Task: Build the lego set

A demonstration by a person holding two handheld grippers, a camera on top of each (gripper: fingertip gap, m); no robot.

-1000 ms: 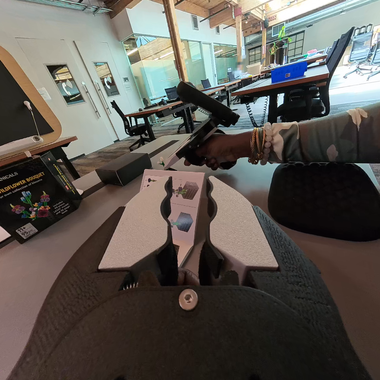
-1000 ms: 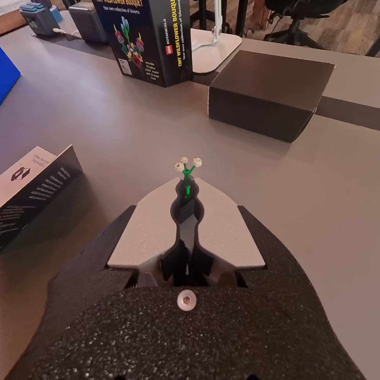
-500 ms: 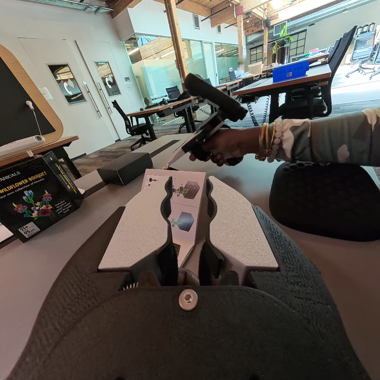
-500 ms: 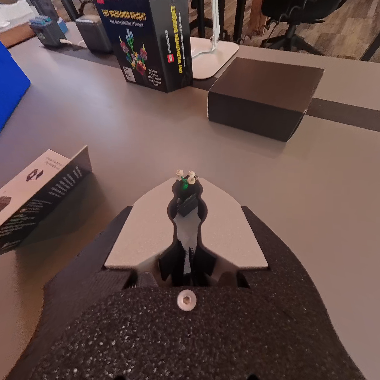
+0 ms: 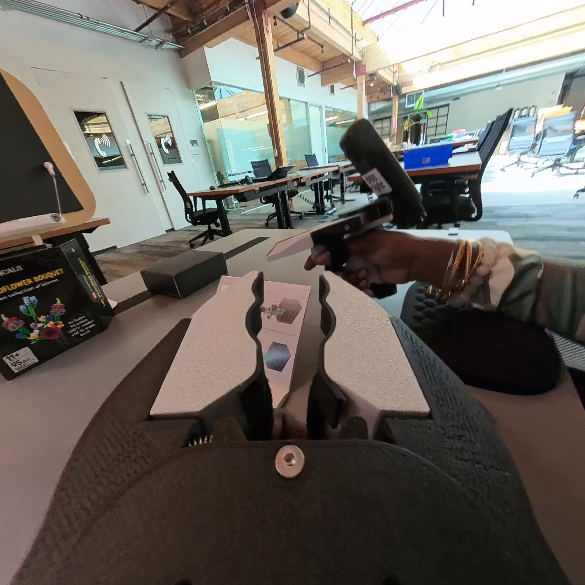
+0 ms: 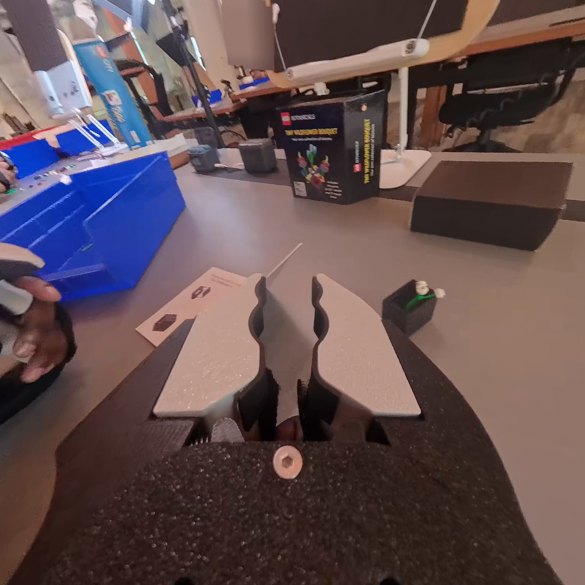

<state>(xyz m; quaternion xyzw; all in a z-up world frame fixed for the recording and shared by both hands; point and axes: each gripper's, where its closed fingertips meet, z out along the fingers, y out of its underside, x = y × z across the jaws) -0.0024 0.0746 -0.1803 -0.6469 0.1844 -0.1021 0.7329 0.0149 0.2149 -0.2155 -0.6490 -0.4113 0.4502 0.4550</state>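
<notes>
**Both grippers sitting empty over the grey desk**

The grey worktop (image 6: 348,228) is taking up most of the right wrist view, with an open office stretching behind it in the left wrist view: wooden beams, glass-walled rooms, desks and black chairs.

There's plenty of printed writing around, but I'm skipping what it says. The black lego box (image 6: 332,152) with flower art is standing toward the far edge, just beside a white lamp base (image 6: 402,167). The instruction booklet (image 5: 281,332) is lying flat near the middle.

The little black lego pot (image 6: 408,308) with its green stem and white blooms is sitting on the worktop just right of the right gripper (image 6: 287,280), not touching it. That gripper's fingers are spread with nothing between them. Same for the left gripper (image 5: 290,278), hanging spread above the booklet.

A plain black box (image 6: 487,202) is resting toward the far right, and a blue sorting tray (image 6: 104,221) is filling the left side.
</notes>
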